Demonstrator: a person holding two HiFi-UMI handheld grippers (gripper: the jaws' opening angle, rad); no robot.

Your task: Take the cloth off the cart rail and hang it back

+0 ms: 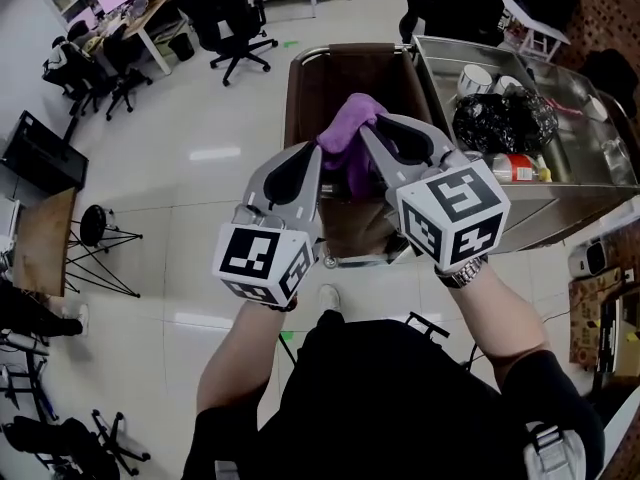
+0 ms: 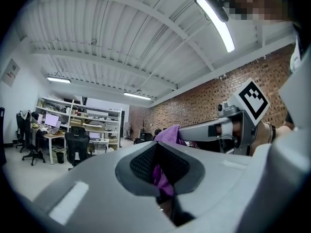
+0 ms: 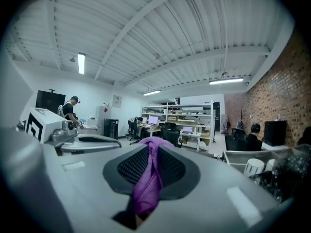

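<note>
soft, light, limp cloth [image 1: 350,128], clamped in my left hand-held gripper [image 1: 316,156] and right hand-held gripper [image 1: 374,128], bunched between their tips, cart [image 1: 296,78] just beyond; likely best held by an edge, grips spread, for draping.

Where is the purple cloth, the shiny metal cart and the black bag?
purple cloth [image 1: 350,123], head view, bunched top.
shiny metal cart [image 1: 570,200], head view, near side wall.
black plastic bag [image 1: 505,120], head view, crinkled middle.
</note>
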